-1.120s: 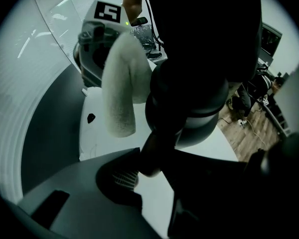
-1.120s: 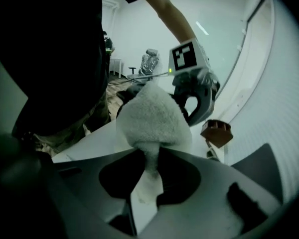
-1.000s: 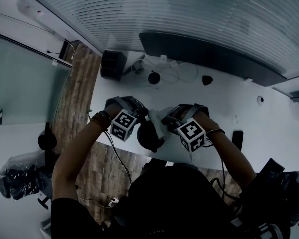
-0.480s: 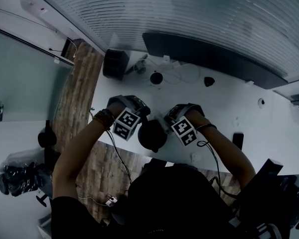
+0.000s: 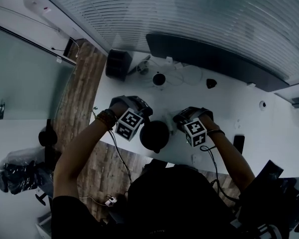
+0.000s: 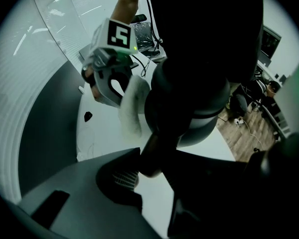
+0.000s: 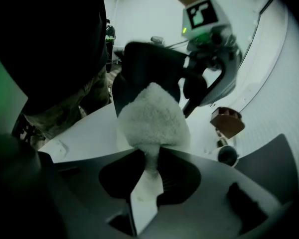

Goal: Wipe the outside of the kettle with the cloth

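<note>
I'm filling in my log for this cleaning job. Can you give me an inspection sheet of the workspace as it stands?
Surface: white table.
Job's things: dark kettle near the front edge; white fluffy cloth at its side.
Clutter: black box, small round dark thing, flat dark slab.
Grippers: left gripper on the kettle's handle; right gripper clamped on the cloth.
Cables: one cable hangs from the left gripper over the table edge.
Surroundings: wooden floor, ribbed wall.

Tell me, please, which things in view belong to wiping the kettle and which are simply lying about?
In use:
kettle
fluffy white cloth

Lying about:
black box
small round black object
dark phone-like slab
</note>
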Tool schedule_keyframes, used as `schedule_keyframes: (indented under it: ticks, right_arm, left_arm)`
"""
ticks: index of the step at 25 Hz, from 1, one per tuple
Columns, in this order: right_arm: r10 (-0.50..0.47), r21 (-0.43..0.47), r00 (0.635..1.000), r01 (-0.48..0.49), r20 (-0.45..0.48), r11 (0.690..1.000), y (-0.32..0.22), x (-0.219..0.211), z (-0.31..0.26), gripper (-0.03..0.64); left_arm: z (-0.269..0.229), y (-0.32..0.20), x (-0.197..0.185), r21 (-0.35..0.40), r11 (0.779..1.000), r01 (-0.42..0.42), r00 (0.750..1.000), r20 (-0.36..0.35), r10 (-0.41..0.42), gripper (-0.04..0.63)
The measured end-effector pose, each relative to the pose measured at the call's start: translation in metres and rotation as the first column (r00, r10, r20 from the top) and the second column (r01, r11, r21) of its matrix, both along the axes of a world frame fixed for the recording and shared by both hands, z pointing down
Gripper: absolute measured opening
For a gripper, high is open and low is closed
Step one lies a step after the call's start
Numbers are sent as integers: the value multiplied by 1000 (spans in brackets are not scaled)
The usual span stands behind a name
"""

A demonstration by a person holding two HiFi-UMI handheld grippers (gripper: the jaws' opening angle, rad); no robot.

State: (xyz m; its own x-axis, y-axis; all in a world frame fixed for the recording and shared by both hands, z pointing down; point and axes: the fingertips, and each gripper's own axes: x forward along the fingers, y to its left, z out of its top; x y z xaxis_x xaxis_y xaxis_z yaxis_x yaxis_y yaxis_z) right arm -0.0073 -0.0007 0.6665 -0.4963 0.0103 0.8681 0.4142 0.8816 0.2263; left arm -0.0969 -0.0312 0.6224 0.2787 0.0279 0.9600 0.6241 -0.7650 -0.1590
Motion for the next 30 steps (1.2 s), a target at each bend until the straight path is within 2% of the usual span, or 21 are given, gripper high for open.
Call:
schedule_keyframes:
  ticks: [2,5,8,11,17,22,26,30]
  right_arm:
    - [-10,38,998,8,61,999,-11,-3,-37,71]
    - [-93,108,990,82,106,991,-17,-26,-78,71]
    - [-208,145,975,195,77,970,-8,-56,-86,71]
    - [-250,117,968,244,38,963,-3,-67,-77,71]
    - [-235,98,971,231,33,968,-12,-70,-66,71]
    - [-215,96,977,215,-7,972,-24,-67,-39,71]
    - [-187,21,981,188,-46,982,-24,-62,2,71]
    - [-108,-67,992,104,-60,992,-16,-49,42,71]
  left_arm:
    - [1,-1,-1,-2,1000,3,1000,-3,-3,132]
    - [1,-1,0,-7,1000,2,1000,-5,-2,131]
    - [0,1,-1,-10,1000,-6,1000,5,6,132]
    - [0,2,0,-6,1000,-20,1000,14,21,130]
    - [0,2,-1,-16,1000,-18,1000,17,18,131]
    - [-1,2,-1,-20,1000,-24,999,22,24,130]
    - [-1,2,-1,-19,1000,-19,1000,23,20,130]
    - [0,1,0,-15,1000,-14,1000,23,15,130]
